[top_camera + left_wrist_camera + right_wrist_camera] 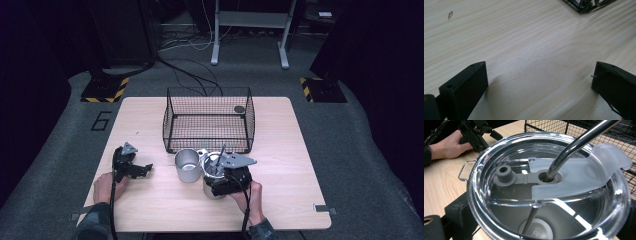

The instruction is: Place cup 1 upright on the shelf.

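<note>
A steel tumbler (216, 175) with a clear lid (481, 162) and a bent metal straw (576, 143) stands at the table's front centre. My right gripper (217, 184) is shut on its body, with a jaw on each side below the rim in the right gripper view. A frosted flap (584, 170) lies across the lid around the straw. Just left of the tumbler an open steel cup (187, 164) stands upright. My left gripper (142, 169) rests at the front left with its jaws wide open. Bare wood lies between them in the left gripper view (539, 82).
A black wire basket (209, 120) stands behind the cup and tumbler, with a small dark round thing (240, 108) inside at its back right. The person's other hand (446, 146) shows in the right gripper view. Bare tabletop (290, 150) lies to the right.
</note>
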Tool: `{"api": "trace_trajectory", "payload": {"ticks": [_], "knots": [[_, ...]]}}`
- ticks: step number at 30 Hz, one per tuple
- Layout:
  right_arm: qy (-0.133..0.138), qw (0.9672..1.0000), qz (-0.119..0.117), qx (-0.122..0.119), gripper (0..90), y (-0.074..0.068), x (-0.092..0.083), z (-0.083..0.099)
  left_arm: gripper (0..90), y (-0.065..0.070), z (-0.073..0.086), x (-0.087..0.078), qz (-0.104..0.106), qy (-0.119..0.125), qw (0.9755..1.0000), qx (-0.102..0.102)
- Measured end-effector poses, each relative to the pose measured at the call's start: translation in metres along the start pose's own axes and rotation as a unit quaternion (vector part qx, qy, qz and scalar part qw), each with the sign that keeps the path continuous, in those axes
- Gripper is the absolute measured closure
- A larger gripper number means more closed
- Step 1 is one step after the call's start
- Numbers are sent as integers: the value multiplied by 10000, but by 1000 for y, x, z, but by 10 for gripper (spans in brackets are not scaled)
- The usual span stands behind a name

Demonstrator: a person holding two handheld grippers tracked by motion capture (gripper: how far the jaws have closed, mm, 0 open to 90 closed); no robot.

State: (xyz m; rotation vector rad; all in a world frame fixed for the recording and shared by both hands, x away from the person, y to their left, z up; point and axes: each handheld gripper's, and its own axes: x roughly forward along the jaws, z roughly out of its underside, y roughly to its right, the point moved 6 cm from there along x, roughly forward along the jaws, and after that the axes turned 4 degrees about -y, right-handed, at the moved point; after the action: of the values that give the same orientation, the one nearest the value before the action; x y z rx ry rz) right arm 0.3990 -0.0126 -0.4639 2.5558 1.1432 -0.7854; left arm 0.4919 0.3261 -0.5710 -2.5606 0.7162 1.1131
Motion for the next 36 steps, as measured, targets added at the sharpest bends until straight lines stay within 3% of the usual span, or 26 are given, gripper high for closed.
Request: {"api": "trace_trajectory", "payload": {"ticks": [36], "knots": [[53,9993,357,71,34,31,-35,-18,2,0,0,0,-7,2,10000,-1]]}}
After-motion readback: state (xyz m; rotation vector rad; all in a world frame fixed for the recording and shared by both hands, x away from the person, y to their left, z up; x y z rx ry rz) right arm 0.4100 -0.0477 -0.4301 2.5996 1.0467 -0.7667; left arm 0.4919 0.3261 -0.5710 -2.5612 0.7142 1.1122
